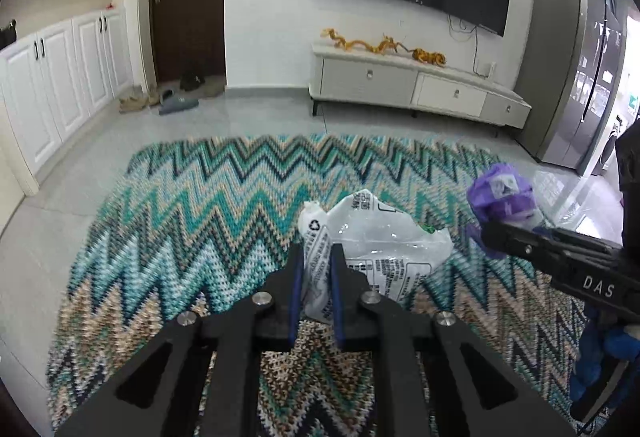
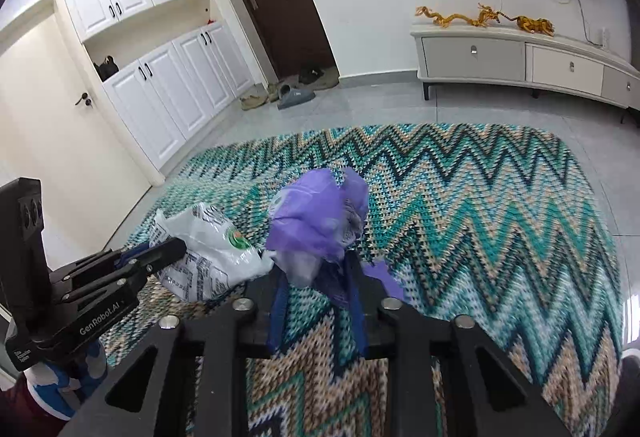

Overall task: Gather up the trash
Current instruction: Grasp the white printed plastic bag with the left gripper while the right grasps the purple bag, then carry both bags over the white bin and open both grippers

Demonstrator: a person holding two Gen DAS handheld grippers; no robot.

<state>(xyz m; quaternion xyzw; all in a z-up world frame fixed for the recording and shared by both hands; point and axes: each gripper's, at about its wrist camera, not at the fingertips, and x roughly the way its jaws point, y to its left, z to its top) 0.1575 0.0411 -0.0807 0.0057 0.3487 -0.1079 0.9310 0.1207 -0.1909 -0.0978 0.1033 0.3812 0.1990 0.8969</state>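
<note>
A crumpled white plastic bag (image 1: 384, 237) with printed text is pinched at its left edge between the blue pads of my left gripper (image 1: 317, 253), which is shut on it above the rug. My right gripper (image 2: 318, 265) is shut on a scrunched purple plastic bag (image 2: 316, 213), part of which hangs down between the fingers. In the left wrist view the right gripper (image 1: 490, 233) comes in from the right with the purple bag (image 1: 500, 197) at its tip. In the right wrist view the left gripper (image 2: 180, 247) sits at the lower left, holding the white bag (image 2: 216, 257).
Both grippers are over a teal, beige and black zigzag rug (image 1: 200, 217) on a grey tiled floor. A low TV cabinet (image 1: 420, 85) stands against the far wall under a wall TV. Shoes (image 1: 168, 99) lie by the dark door, white cupboards (image 2: 160, 85) line the left, and a fridge (image 1: 572, 77) stands on the right.
</note>
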